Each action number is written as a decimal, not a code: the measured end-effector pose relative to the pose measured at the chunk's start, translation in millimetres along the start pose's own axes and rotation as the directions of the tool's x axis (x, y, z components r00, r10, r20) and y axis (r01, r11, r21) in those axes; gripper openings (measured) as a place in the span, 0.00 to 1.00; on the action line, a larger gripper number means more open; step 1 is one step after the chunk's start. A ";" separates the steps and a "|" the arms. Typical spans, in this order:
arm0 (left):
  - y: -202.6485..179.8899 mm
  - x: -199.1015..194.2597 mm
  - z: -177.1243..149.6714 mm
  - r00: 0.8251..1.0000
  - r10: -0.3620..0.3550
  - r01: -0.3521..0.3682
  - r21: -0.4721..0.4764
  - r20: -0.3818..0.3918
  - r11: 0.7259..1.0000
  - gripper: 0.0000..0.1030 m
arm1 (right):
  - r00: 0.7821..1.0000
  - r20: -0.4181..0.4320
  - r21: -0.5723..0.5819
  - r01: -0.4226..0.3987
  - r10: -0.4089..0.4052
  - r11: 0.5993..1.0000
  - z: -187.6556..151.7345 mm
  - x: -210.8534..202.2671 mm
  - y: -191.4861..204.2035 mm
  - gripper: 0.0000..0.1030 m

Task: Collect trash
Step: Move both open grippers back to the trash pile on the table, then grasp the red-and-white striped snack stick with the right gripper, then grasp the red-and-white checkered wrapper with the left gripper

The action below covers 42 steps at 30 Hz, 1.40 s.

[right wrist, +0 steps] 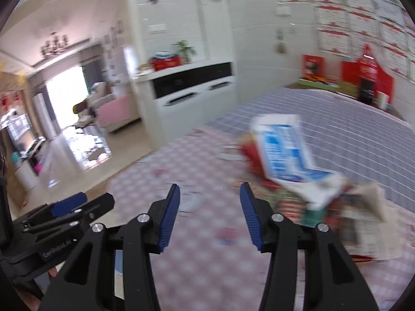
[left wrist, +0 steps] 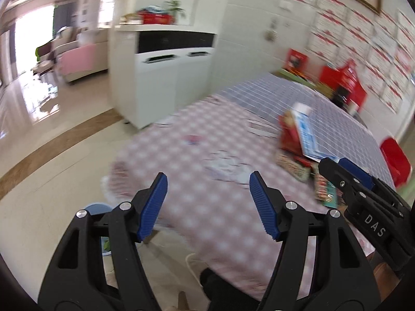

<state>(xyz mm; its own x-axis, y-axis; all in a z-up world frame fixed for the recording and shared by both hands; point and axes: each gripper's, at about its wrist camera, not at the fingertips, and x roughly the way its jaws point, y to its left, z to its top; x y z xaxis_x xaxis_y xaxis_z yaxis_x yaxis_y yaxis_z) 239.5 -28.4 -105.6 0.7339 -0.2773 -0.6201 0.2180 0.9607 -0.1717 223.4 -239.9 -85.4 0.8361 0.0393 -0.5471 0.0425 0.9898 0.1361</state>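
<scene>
Both views are blurred, so fine detail of the litter cannot be made out. The left gripper [left wrist: 207,204] hangs above the near edge of the counter [left wrist: 186,160], which is covered in a pink checked cloth that gives way to a blue grid cloth further back; its jaws are spread wide and hold nothing. The right gripper [right wrist: 210,217] is likewise spread and empty, poised over the same pink cloth. The trash sits as a loose heap of wrappers and packets [right wrist: 298,181] on the counter, ahead and to the right of the right gripper's fingers, with a white-and-blue printed carton [right wrist: 285,150] tilted on top of red packaging; in the left view the same heap [left wrist: 295,140] lies to the right, just beyond the right gripper's tip, which pokes in from that side. A few flat scraps [left wrist: 225,168] lie on the cloth nearer the middle, though what they are cannot be told. Having both grippers open and low over the cloth suggests the person is readying to take hold of something, most likely with the right one, since the heap is closer to it. Below the counter's near-left corner a pale blue bin [left wrist: 99,208] shows on the floor, a plausible place for the trash. The carton, propped loosely, may slide if nudged.
</scene>
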 end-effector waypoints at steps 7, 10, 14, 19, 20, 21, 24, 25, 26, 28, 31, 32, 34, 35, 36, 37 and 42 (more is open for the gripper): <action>-50.1 31.8 -0.4 0.997 -0.021 0.024 0.048 -0.072 0.999 0.64 | 0.987 -0.153 0.045 0.055 -0.047 0.997 -13.7 24.6 -59.8 0.47; -58.9 46.9 2.9 0.995 -0.014 0.020 0.055 -0.099 0.998 0.64 | 0.974 -0.217 0.044 0.067 -0.056 0.997 -14.9 45.2 -69.3 0.46; -69.2 60.5 4.5 0.992 -0.022 0.030 0.065 -0.120 0.997 0.67 | 0.959 -0.275 0.032 0.084 -0.072 0.996 -15.1 62.2 -74.4 0.46; -83.5 79.8 5.7 0.986 -0.044 0.056 0.070 -0.158 0.996 0.67 | 0.944 -0.322 0.004 0.083 -0.077 0.997 -14.7 80.9 -79.7 0.20; -86.9 84.6 5.1 0.985 -0.053 0.066 0.073 -0.165 0.995 0.67 | 0.947 -0.315 0.007 0.075 -0.069 0.997 -14.5 81.2 -81.8 0.17; -90.5 89.4 5.2 0.983 -0.057 0.071 0.075 -0.173 0.995 0.67 | 0.950 -0.304 0.016 0.075 -0.067 0.997 -13.3 79.6 -83.6 0.14; -100.5 103.2 4.8 0.979 -0.072 0.088 0.077 -0.191 0.993 0.67 | 0.967 -0.245 0.055 0.090 -0.074 0.994 -7.8 71.3 -95.6 0.12; -104.4 109.6 4.8 0.977 -0.077 0.094 0.076 -0.200 0.993 0.67 | 0.970 -0.233 0.069 0.088 -0.069 0.994 -5.8 70.2 -98.2 0.12; -106.8 113.9 5.3 0.975 -0.080 0.097 0.073 -0.207 0.993 0.67 | 0.973 -0.220 0.083 0.082 -0.061 0.993 -4.2 69.1 -102.0 0.12; -112.2 125.8 6.0 0.971 -0.083 0.100 0.066 -0.224 0.993 0.67 | 0.977 -0.206 0.101 0.070 -0.048 0.992 -3.4 67.1 -107.0 0.12; -118.6 139.0 8.5 0.971 -0.056 0.073 0.067 -0.230 0.995 0.67 | 0.979 -0.203 0.122 0.048 -0.023 0.991 -3.4 68.5 -110.8 0.12; -120.4 143.3 9.4 0.970 -0.060 0.076 0.059 -0.236 0.995 0.67 | 0.978 -0.206 0.130 0.041 -0.013 0.991 -3.7 70.1 -111.6 0.12; -125.0 150.0 11.1 0.969 -0.057 0.071 0.050 -0.241 0.996 0.66 | 0.978 -0.206 0.137 0.031 -0.003 0.990 -2.3 71.2 -110.1 0.12; -127.0 152.0 12.9 0.971 -0.046 0.061 0.057 -0.234 0.997 0.64 | 0.978 -0.207 0.137 0.030 -0.001 0.990 -2.0 72.0 -109.9 0.12; -128.8 154.4 13.7 0.972 -0.042 0.059 0.068 -0.232 0.996 0.61 | 0.978 -0.206 0.142 0.026 0.003 0.989 -2.1 72.5 -110.0 0.12; -131.4 158.1 14.8 0.971 -0.038 0.057 0.076 -0.237 0.995 0.58 | 0.978 -0.206 0.151 0.021 0.011 0.988 -2.2 73.2 -110.5 0.12; -143.8 165.0 15.1 0.974 0.051 -0.013 0.173 -0.220 0.985 0.39 | 0.977 -0.212 0.157 0.023 0.010 0.987 -3.7 76.5 -108.9 0.12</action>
<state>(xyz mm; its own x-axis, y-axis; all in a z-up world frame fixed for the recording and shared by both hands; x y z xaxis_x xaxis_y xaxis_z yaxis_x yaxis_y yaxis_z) 338.9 -212.5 -171.7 0.5845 -0.2189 -0.7814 0.3168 0.9481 -0.0286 280.7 -344.2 -145.1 0.7017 0.0778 -0.7082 0.1475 0.9566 0.2513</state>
